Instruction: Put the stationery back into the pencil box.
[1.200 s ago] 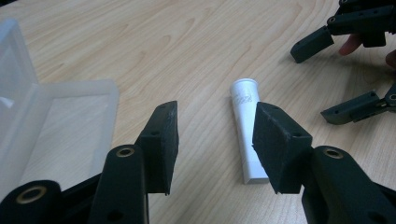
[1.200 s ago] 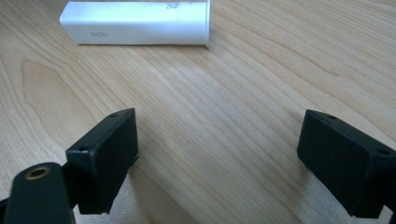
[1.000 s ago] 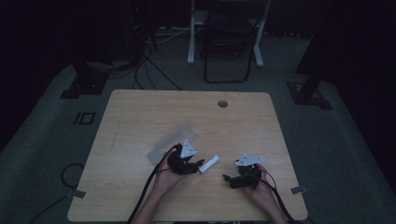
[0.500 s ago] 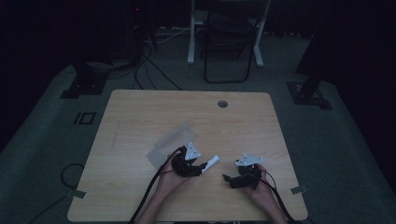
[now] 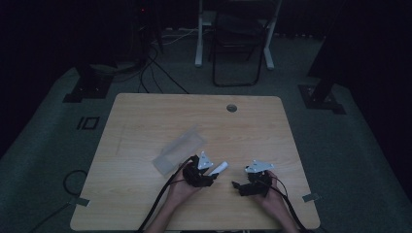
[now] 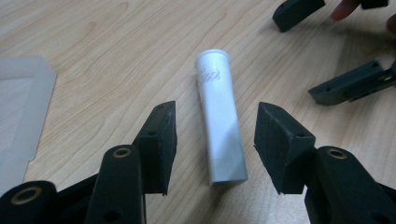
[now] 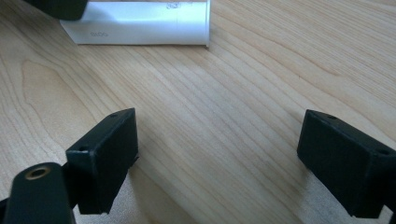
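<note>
White plastic tube (image 5: 219, 168) lies on the wooden table (image 5: 145, 116) in the high view, just ahead of the left gripper (image 5: 206, 177); the right gripper (image 5: 236, 186) is farther. In the left gripper view, the tube's (image 6: 219, 119) long axis runs along the spread jaws, between them, untouched. In the right gripper view, the tube (image 7: 140, 22) lies crosswise beyond its own spread, empty jaws.

The tube (image 5: 219, 168) lies on the table (image 5: 145, 111) near its front edge, between the left gripper (image 5: 210, 175) and right gripper (image 5: 236, 185). The plastic sleeve (image 5: 178, 149) lies behind and left of it.
</note>
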The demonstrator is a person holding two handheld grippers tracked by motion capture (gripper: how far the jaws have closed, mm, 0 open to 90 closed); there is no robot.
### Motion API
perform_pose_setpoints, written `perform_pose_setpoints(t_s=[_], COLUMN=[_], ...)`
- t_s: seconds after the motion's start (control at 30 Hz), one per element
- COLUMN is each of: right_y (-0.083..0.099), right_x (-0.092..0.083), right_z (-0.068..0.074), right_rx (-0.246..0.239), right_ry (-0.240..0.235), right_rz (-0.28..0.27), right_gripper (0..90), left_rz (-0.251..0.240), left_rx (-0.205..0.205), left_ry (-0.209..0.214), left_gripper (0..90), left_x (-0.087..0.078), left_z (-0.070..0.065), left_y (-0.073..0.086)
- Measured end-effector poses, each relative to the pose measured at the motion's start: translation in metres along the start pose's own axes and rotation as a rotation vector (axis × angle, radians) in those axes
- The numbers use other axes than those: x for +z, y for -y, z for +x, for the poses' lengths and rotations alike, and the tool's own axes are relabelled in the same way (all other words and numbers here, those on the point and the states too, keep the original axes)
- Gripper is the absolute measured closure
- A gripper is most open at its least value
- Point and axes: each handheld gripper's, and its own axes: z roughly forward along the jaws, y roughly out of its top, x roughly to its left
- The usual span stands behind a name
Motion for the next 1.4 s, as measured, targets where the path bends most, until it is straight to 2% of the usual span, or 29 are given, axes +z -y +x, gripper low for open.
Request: perform_pose_setpoints(t_s=[0.2, 0.57, 0.73, 1.17, 1.4], right_y=[0.0, 0.0, 0.0, 0.0, 0.0], right_x=[0.0, 0.0, 0.0, 0.0, 0.0], right_z=[0.0, 0.0, 0.0, 0.0, 0.0], right_rx=[0.0, 0.0, 0.0, 0.001, 0.001], right_ry=[0.0, 0.0, 0.0, 0.0, 0.0], right_rz=[0.0, 0.0, 0.0, 0.0, 0.0], right_gripper=[12.3, 12.3, 12.3, 12.3, 12.3], left_rz=[0.025, 0.054, 0.057, 0.065, 0.063], left_rx=[0.011, 0.039, 0.039, 0.033, 0.045], left_ry=[0.001, -0.016, -0.013, -0.011, -0.014], left_gripper=[51.5, 64.0, 69.2, 70.6, 71.1], left_x=[0.008, 0.013, 0.014, 0.016, 0.016], left_z=[-0.002, -0.003, -0.003, -0.002, -0.003], left_y=[0.002, 0.004, 0.005, 0.006, 0.006])
